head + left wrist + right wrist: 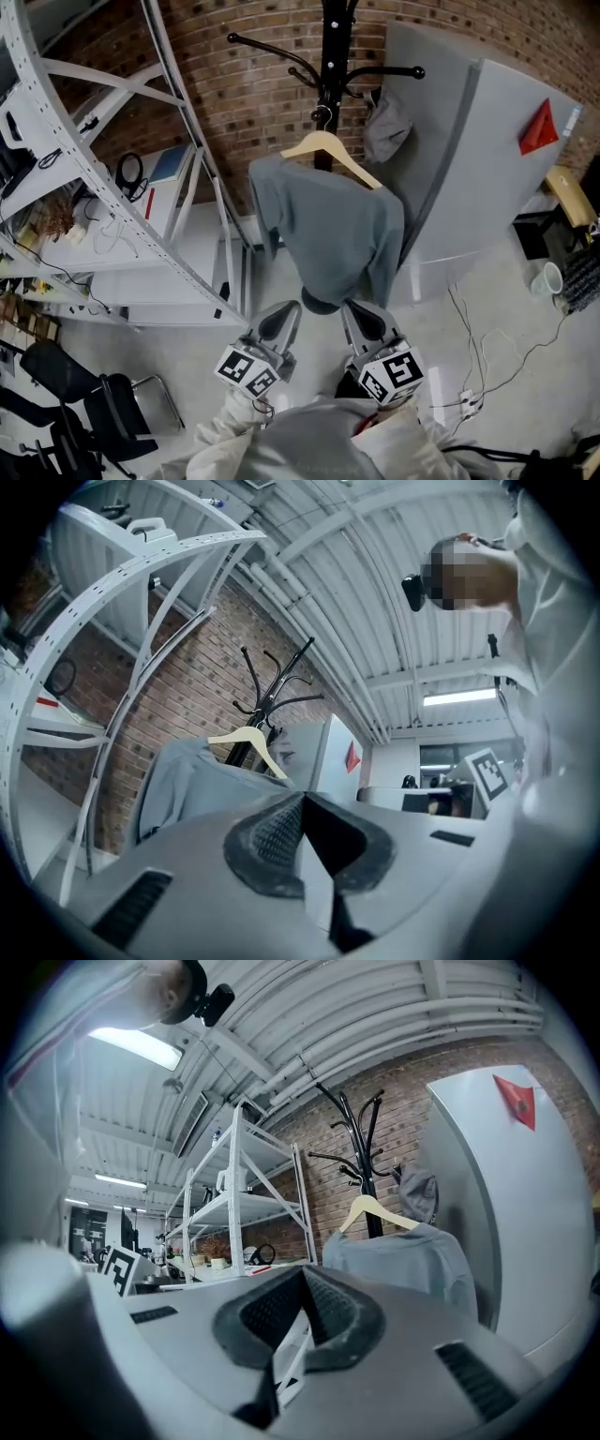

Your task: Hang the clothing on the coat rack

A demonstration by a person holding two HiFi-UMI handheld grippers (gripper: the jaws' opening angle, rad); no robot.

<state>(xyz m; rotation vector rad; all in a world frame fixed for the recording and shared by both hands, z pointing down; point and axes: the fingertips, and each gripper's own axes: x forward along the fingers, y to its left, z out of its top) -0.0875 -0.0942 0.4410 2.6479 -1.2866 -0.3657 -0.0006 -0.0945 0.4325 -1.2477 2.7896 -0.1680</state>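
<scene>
Crookedly, grey shirt (328, 234) drapes wooden hanger (324, 146); left gripper (281, 317) and right gripper (364, 315) closed

Holds left gripper (279, 321) and right gripper (367, 321) side by side, low and close in front of the chest, both pointing forward, away from the body. Shows left fingers (272, 832) pressed together tip to tip, with nothing between them. Shows right fingers (333, 1307) closed together too, and empty; near the left fingers but not touching them. Carries left marker cube (248, 368) just behind the left fingers and right marker cube (392, 372) just behind the right fingers. Wears pale sleeves (220, 433), seen further back behind the cubes.
</scene>
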